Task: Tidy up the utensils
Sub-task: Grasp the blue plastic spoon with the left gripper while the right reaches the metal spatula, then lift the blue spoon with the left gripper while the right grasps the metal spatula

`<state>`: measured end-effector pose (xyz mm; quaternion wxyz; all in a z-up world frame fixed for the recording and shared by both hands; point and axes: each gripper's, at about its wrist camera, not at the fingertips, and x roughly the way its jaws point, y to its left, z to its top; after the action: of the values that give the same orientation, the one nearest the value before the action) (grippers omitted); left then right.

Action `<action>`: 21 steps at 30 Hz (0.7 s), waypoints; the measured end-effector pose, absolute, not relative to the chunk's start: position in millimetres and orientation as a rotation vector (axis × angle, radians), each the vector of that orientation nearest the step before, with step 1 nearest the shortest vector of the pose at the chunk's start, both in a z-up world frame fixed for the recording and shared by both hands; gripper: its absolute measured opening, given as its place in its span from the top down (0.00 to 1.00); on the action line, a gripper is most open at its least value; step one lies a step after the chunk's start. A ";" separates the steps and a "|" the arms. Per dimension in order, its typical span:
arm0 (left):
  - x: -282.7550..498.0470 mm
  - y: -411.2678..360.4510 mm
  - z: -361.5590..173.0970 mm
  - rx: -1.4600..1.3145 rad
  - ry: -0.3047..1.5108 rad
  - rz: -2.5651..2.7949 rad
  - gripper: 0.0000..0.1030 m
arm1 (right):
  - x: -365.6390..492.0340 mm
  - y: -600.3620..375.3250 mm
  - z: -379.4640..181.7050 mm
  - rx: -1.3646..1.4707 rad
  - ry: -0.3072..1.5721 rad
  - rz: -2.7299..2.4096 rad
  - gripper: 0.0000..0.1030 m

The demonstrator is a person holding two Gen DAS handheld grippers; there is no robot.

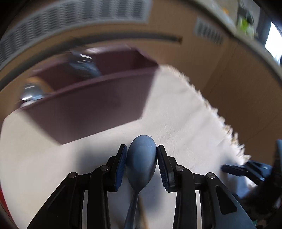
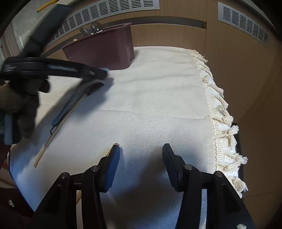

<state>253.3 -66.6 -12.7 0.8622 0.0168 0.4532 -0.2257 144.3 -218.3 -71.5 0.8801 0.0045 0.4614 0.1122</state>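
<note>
My left gripper (image 1: 141,155) is shut on a blue spoon (image 1: 141,163), its bowl between the pads and its handle running back toward the camera. It hovers over the white cloth (image 1: 176,112), in front of the maroon utensil holder (image 1: 88,102), which holds a metal spoon (image 1: 30,92) and a dark utensil (image 1: 82,65). In the right wrist view the left gripper (image 2: 104,74) is at the left, holding the blue spoon (image 2: 68,105) above a wooden chopstick (image 2: 58,126). My right gripper (image 2: 141,149) is open and empty over the cloth (image 2: 158,105).
The maroon holder (image 2: 105,47) stands at the far edge of the cloth, with metal spoons (image 2: 91,29) sticking out. The cloth's fringe (image 2: 223,112) runs along the right side. Wooden panels with grey vents (image 2: 109,10) are behind.
</note>
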 end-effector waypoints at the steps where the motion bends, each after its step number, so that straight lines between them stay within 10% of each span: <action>1: 247.2 -53.0 -5.8 0.006 0.930 -0.457 0.65 | 145.7 -215.7 -71.0 -0.010 0.970 0.231 0.53; 5: 221.7 10.0 18.2 -0.107 0.854 -0.357 0.65 | 156.3 -205.3 -61.5 0.004 0.976 0.255 0.74; 21: 172.5 92.4 27.6 -0.174 0.721 -0.204 0.67 | 257.1 -118.3 -65.0 0.370 1.084 0.135 0.71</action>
<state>172.5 92.4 27.6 0.9269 -0.0850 0.3518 -0.0995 257.1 -118.3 -65.0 0.8382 0.1748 0.5126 0.0639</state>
